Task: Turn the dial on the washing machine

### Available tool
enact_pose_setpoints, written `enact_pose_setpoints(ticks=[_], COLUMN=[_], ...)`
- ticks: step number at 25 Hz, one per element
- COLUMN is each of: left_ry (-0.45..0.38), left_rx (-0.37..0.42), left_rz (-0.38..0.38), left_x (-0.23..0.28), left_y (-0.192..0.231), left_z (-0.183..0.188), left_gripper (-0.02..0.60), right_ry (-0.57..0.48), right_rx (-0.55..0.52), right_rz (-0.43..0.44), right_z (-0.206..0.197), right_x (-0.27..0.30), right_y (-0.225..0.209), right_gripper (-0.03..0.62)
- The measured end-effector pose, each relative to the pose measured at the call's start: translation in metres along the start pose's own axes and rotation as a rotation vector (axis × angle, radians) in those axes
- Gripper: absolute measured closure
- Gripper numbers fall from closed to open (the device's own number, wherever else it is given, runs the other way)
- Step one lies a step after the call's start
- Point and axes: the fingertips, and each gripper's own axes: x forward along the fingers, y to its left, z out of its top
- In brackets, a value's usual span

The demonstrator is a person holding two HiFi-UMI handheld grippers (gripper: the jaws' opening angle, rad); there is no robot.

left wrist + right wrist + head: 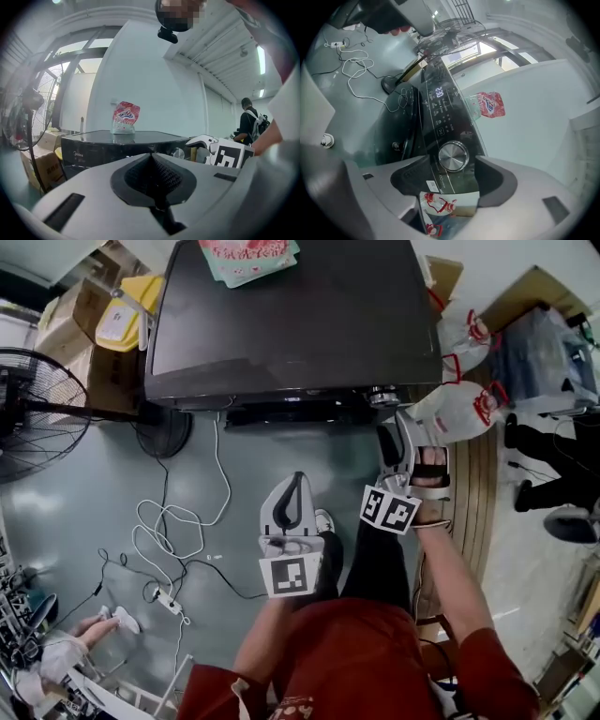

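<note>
The dark washing machine (281, 324) fills the top of the head view. Its silver dial (453, 155) sits on the glossy front panel, at the right end (382, 396). My right gripper (452, 172) faces the dial with its jaws wide open. The dial lies just ahead of the pads, centred in the gap and untouched. In the head view this gripper (397, 429) hangs just below the machine's right front corner. My left gripper (296, 484) is held lower and further left, away from the machine, its jaws shut on nothing (152, 159).
A red and white pouch (248, 257) lies on the machine's top. A floor fan (37, 409) and cardboard boxes (80, 315) stand at the left. Cables and a power strip (169, 601) lie on the floor. White bags with red handles (459, 409) stand at the right.
</note>
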Motion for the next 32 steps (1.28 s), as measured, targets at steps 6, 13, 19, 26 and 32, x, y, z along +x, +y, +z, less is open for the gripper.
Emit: enact_pose_setpoints(ticks=[6, 13, 19, 26, 32], left_ry=[-0.038, -0.088, -0.109, -0.145, -0.184], left_rx=[0.015, 0.056, 0.057, 0.073, 0.056], left_rz=[0.010, 0.011, -0.002, -0.021, -0.023], left_x=[-0.020, -0.048, -0.071, -0.090, -0.106], left_y=[0.009, 0.012, 0.005, -0.002, 0.002], left_z=[0.025, 0.061, 0.085, 0.107, 0.135], left_gripper=[0.572, 0.572, 0.572, 0.572, 0.572], right_ry=[0.003, -0.008, -0.008, -0.020, -0.065], right_rx=[0.010, 0.116, 0.309, 0.524, 0.801], right_rz=[0.033, 0.126, 0.171, 0.219, 0.253], right_z=[0.011, 0.029, 0.041, 0.056, 0.071], right_x=[-0.036, -0.088, -0.133, -0.172, -0.192], right_y=[-0.006, -0.009, -0.018, -0.030, -0.055], right_gripper=[0.287, 0.286, 0.286, 0.283, 0.284])
